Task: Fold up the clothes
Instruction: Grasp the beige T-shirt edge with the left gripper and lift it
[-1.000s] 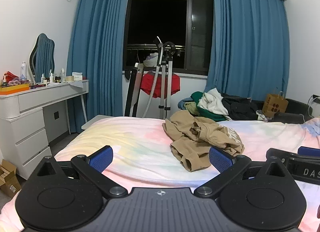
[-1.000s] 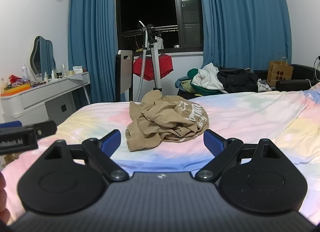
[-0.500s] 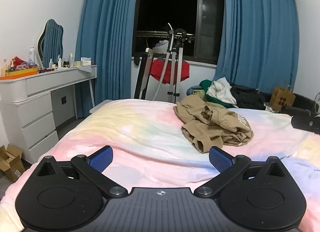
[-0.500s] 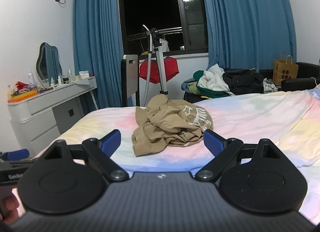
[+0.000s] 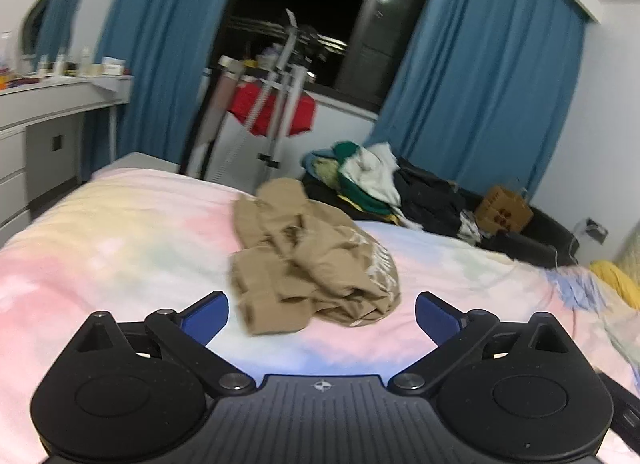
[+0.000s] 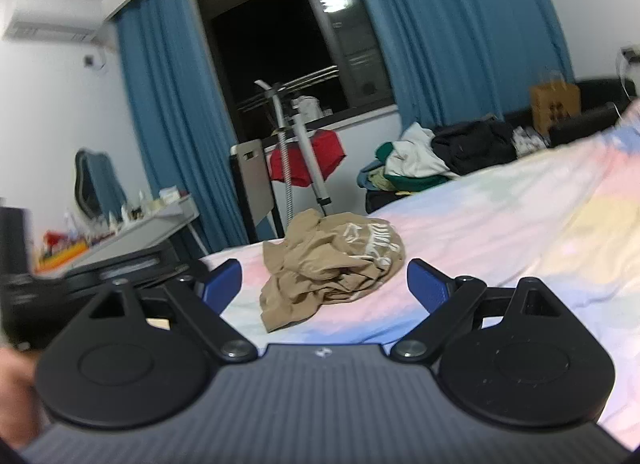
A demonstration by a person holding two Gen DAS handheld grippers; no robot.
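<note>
I had both grippers spread wide and empty, the left gripper (image 5: 322, 314) and the right gripper (image 6: 324, 284) each aimed at the tan garment (image 5: 308, 264) that lay crumpled in a heap near the middle of the pastel bed (image 5: 120, 240), touching neither gripper. I judged it light, limp cotton that would sag and slide with no stiffness, so a pinch on the bulk would only lift a wad. I reckoned the better hold was a single layer at the loose flap on the near edge (image 6: 280, 314), with the other gripper seeking a second corner to shake it flat.
</note>
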